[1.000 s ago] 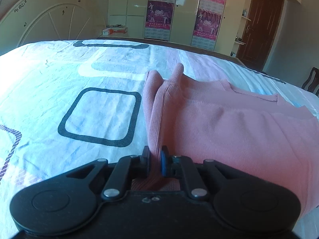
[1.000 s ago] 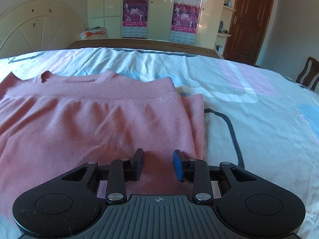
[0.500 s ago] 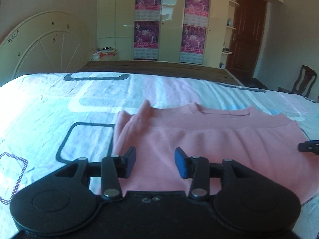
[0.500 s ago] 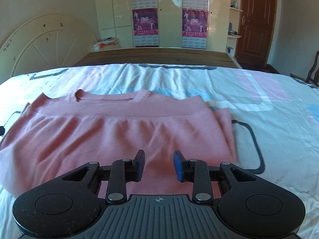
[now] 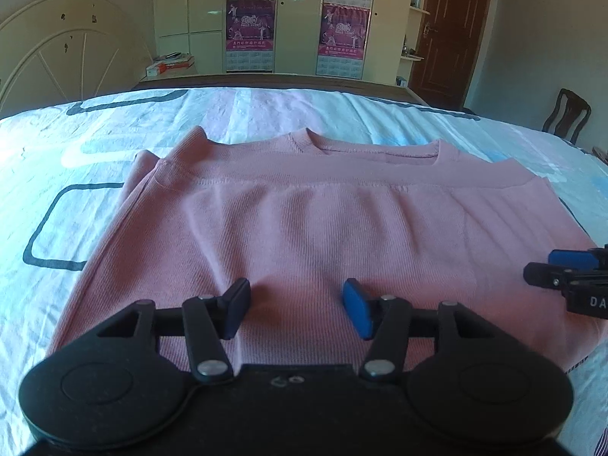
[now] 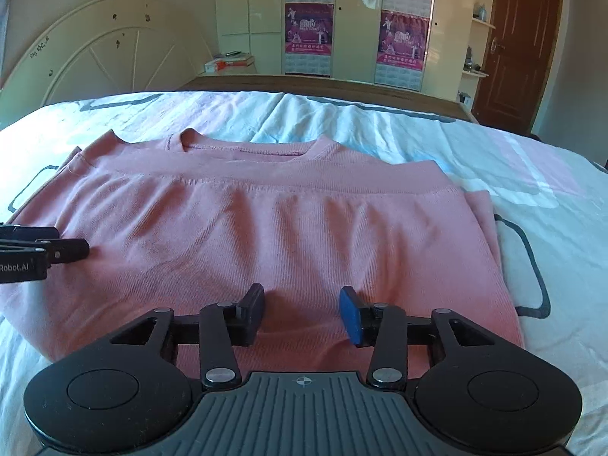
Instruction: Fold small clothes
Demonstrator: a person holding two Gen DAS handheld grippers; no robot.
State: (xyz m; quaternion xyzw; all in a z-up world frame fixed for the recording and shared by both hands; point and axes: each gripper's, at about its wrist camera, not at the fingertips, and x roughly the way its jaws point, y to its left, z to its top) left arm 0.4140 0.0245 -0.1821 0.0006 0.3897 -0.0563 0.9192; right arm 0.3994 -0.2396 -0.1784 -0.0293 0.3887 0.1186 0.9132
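A pink knit sweater (image 5: pixel 323 220) (image 6: pixel 266 235) lies folded flat on the bed, its neckline at the far side and its hem folded up across the chest. My left gripper (image 5: pixel 296 307) hovers over the sweater's near left part, jaws opening, nothing between them. My right gripper (image 6: pixel 302 309) hovers over the near right part, jaws also opening and empty. Each gripper's tip shows at the edge of the other's view: the right gripper (image 5: pixel 562 266) and the left gripper (image 6: pixel 57 247).
The bed sheet (image 5: pixel 87 174) is pale blue and pink with dark rounded squares. Beyond the bed stand a cream headboard (image 6: pixel 102 53), wardrobe doors with posters (image 5: pixel 250 22), a brown door (image 6: pixel 520 38) and a wooden chair (image 5: pixel 566 114).
The left gripper let go of the pinched sweater edge, opened and drew back, and the cloth now lies flat. The right gripper also pulled back and opened wider.
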